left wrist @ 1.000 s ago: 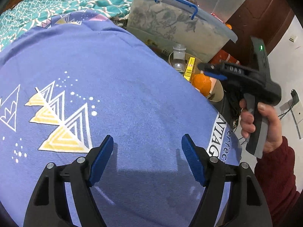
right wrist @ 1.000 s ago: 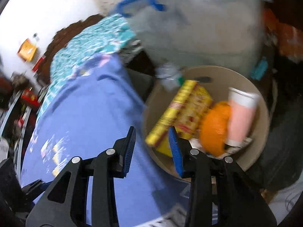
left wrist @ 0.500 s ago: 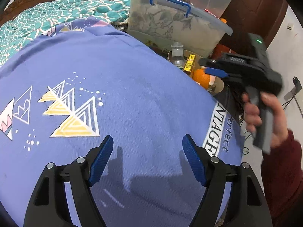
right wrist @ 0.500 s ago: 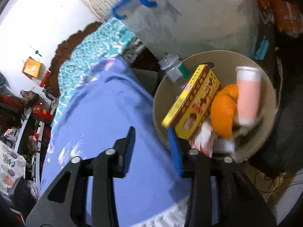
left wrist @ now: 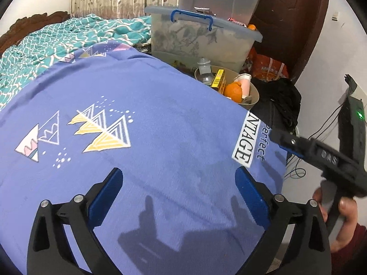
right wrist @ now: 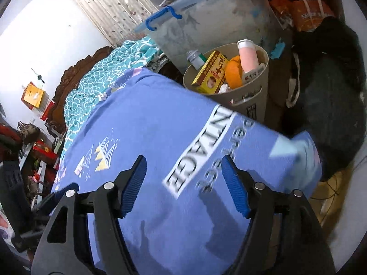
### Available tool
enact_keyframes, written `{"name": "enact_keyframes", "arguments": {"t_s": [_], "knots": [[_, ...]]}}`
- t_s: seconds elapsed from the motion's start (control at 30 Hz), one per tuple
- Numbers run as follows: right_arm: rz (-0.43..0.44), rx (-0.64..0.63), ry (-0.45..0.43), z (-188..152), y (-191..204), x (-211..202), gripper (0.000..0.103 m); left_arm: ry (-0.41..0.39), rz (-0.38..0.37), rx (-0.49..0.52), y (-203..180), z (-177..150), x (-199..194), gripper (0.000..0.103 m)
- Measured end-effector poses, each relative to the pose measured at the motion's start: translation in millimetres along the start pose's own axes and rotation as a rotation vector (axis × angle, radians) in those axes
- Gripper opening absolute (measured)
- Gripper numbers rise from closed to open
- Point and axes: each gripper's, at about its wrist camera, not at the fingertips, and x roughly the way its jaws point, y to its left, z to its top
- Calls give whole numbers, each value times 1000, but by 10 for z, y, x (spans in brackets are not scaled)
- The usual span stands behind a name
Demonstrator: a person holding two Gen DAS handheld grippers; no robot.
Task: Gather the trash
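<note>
A beige trash bin point(right wrist: 257, 96) stands beside the bed's far corner and also shows in the left wrist view point(left wrist: 254, 95). It holds a yellow box point(right wrist: 212, 72), an orange point(right wrist: 232, 75), a pink cup point(right wrist: 247, 56) and a clear bottle point(right wrist: 195, 58). My right gripper point(right wrist: 184, 185) is open and empty above the blue sheet's point(right wrist: 160, 137) corner, well back from the bin; it shows at the right of the left wrist view point(left wrist: 316, 153). My left gripper point(left wrist: 179, 197) is open and empty over the blue sheet point(left wrist: 160, 119).
A clear storage box point(left wrist: 201, 41) with a blue handle stands behind the bin. A teal quilt point(left wrist: 57, 39) lies at the bed's head. A black bag point(right wrist: 332, 87) and an orange bag point(left wrist: 268, 67) sit on the floor by a brown door point(left wrist: 286, 18).
My right gripper has pulled back from above the bin towards the bed corner and opened wider. My left gripper has drawn back a little and stays open.
</note>
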Motion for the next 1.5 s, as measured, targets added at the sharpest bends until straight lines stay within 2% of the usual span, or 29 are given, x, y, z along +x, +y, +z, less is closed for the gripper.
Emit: {"name": "enact_keyframes", "arguments": {"t_s": [0.17, 0.27, 0.43, 0.6, 1.03, 1.5], "knots": [[-13, -20, -49, -172, 198, -231, 78, -5, 27, -23, 73, -99, -135, 94], [-21, -30, -75, -210, 304, -309, 84, -15, 85, -24, 104, -126, -204, 94], [-19, -35, -103, -261, 420, -432, 89, -58, 166, -20, 155, -174, -338, 94], [-26, -38, -130, -299, 504, -546, 94, -71, 160, -38, 203, -187, -411, 94], [-48, 1, -189, -339, 528, -699, 98, -99, 251, -24, 104, -161, -498, 94], [-60, 37, -197, -360, 460, -711, 99, -133, 331, 14, 0, -142, -583, 94]]}}
